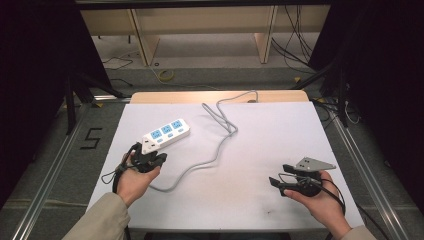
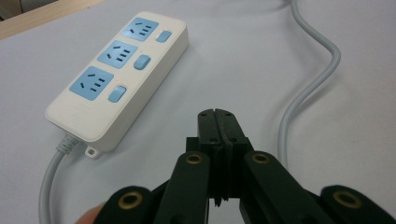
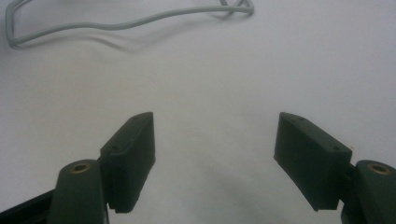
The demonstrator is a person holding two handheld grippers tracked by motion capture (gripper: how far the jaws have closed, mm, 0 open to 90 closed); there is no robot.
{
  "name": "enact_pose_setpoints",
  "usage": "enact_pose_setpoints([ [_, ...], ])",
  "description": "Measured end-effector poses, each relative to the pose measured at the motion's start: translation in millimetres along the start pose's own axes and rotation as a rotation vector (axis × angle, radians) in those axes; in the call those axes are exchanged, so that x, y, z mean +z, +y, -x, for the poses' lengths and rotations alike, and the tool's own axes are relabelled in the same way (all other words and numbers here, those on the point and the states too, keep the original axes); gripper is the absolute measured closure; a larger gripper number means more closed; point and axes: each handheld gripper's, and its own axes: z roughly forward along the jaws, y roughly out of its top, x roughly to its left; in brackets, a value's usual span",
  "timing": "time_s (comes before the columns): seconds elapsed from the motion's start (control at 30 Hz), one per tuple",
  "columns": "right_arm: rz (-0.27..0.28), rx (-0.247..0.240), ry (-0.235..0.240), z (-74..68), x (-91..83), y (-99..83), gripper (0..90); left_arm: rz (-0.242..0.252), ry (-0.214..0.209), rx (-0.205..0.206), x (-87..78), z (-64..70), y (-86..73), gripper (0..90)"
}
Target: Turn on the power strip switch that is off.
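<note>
The left gripper [image 2: 219, 122], jaws pressed together and empty, sits just near the strip [image 2: 119, 72], probably to press a switch; the right gripper [image 3: 215, 158] waits agape, well apart.

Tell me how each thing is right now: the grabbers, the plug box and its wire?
Left gripper: shut, holding nothing, beside the power strip.
Right gripper: open, empty, above the table.
Power strip: lying flat, all three sockets empty.
Grey cable: loose, curving across the table.
</note>
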Motion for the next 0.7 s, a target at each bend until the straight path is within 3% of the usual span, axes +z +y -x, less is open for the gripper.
enact_pose_setpoints([
  [0.7, 0.000, 0.000, -0.001, -0.2, -0.2, 0.0, 29.3, -0.004, 0.026, -0.019, 10.3, -9.5, 8.8, 89.8],
])
